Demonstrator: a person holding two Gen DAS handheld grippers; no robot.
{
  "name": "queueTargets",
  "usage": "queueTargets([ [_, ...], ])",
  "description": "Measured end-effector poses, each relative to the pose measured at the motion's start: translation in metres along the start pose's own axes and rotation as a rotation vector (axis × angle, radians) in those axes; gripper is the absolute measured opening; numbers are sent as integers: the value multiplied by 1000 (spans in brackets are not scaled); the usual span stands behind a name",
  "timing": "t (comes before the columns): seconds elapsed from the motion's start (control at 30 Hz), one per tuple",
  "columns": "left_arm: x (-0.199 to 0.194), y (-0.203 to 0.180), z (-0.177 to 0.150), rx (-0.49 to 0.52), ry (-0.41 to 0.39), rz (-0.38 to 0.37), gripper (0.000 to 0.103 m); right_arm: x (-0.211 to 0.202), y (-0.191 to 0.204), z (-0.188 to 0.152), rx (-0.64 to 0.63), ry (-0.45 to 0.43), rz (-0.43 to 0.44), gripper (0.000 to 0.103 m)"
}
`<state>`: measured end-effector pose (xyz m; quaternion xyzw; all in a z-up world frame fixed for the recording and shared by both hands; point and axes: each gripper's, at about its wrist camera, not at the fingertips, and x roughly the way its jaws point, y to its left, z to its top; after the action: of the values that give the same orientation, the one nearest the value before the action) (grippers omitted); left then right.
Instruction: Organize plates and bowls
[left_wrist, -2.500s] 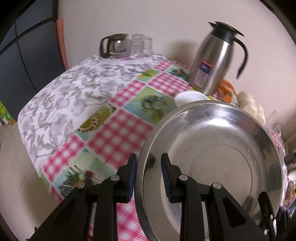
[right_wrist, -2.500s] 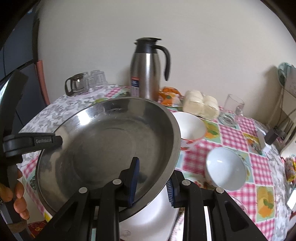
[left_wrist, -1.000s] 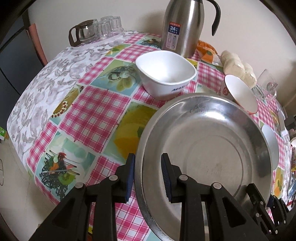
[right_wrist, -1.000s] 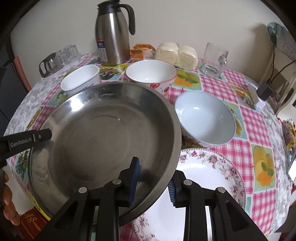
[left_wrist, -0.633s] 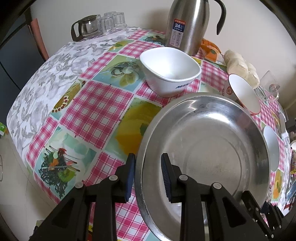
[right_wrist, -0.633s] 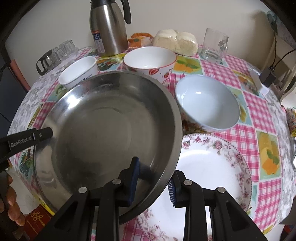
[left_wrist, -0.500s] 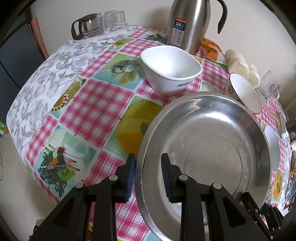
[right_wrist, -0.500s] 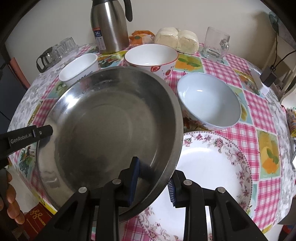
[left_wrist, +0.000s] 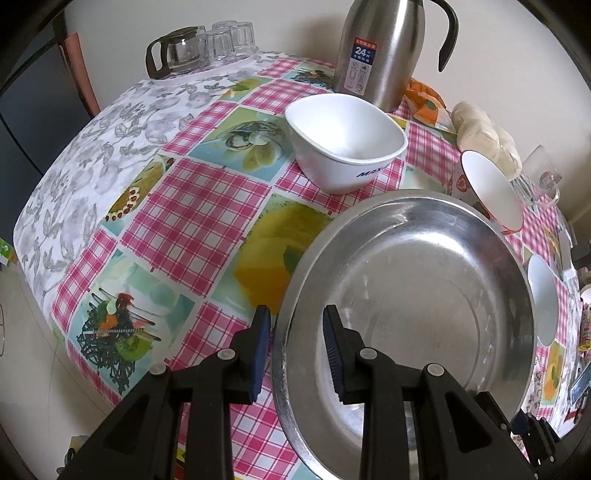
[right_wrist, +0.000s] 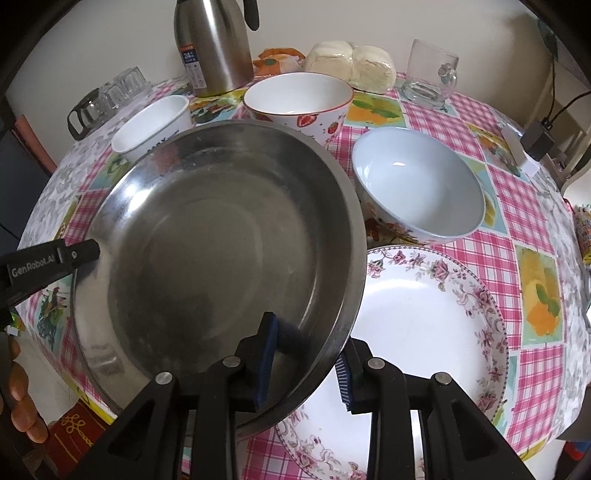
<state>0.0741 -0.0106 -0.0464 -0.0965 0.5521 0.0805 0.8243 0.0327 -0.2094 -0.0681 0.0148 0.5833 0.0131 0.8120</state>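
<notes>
A large steel basin (left_wrist: 413, 295) (right_wrist: 221, 251) is held between both grippers, just above the table. My left gripper (left_wrist: 295, 350) is shut on its left rim; it also shows in the right wrist view (right_wrist: 79, 253). My right gripper (right_wrist: 306, 362) is shut on its right rim. A floral plate (right_wrist: 424, 325) lies under the basin's right edge. A pale blue bowl (right_wrist: 417, 188), a strawberry bowl (right_wrist: 299, 96) (left_wrist: 491, 192) and a square white bowl (left_wrist: 347, 140) (right_wrist: 151, 123) stand behind it.
A steel thermos (left_wrist: 384, 51) (right_wrist: 212, 44), a glass jug with small glasses (left_wrist: 199, 44), wrapped buns (right_wrist: 351, 64) and a glass mug (right_wrist: 430, 74) stand along the far side. The checked tablecloth (left_wrist: 192, 206) shows left of the basin.
Both grippers have brought the basin down and forward over the table. It now hangs lower, with its right edge over the floral plate. Both grips are unchanged.
</notes>
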Motion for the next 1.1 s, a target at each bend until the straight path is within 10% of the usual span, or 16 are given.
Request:
queueTargets([
  [0.37,-2,2,3,-6,-17,11,32,-3,3,2,-26,-13,-32,42],
  [1.1,-12,-12,5,74,-77,82,82,-18,-16,8,62,-112,-54,79],
])
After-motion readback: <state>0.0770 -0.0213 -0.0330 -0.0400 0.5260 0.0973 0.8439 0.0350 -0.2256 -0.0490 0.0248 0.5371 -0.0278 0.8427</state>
